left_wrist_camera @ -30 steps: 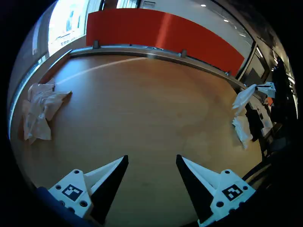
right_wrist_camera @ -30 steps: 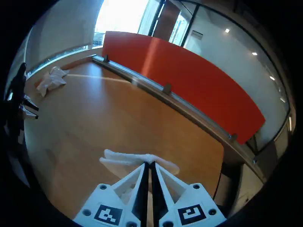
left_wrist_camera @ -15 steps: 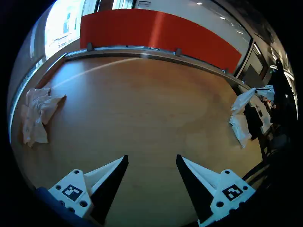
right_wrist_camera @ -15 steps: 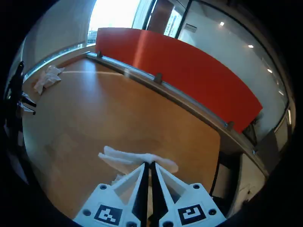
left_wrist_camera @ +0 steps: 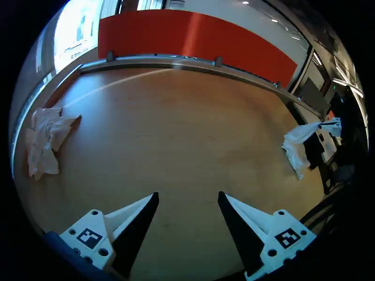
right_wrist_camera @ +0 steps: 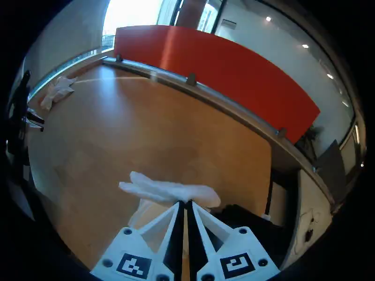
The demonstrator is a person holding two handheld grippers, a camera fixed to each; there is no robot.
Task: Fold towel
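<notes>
The right tongs [right_wrist_camera: 186, 204] are seen pressed together in the right gripper view, and a bunched edge of the white towel [right_wrist_camera: 169, 191] is pinched between their tips. The towel is held up off the worktop [right_wrist_camera: 140, 126]. A rumpled fold is spread to either side of the tips and a further part is seen hanging below them, over the near right corner of the wooden surface. In the left gripper view the same towel [left_wrist_camera: 296, 147] is seen at the far right, draped downward from the right tongs [left_wrist_camera: 332, 125] by the worktop's right edge.

The left tongs [left_wrist_camera: 188, 194] are spread wide, with nothing held between the black fingers [left_wrist_camera: 136, 225], and are poised over bare wood near the front of the worktop [left_wrist_camera: 187, 131], well apart from the towel.

A heap of crumpled cloths [left_wrist_camera: 44, 140] is left lying at the worktop's far left edge, and it is also seen small in the right gripper view [right_wrist_camera: 57, 89]. The back of the worktop is bordered by a metal rail [left_wrist_camera: 187, 63], behind which an orange panel [left_wrist_camera: 197, 35] is mounted. Bright windows [right_wrist_camera: 136, 16] are seen beyond it.
</notes>
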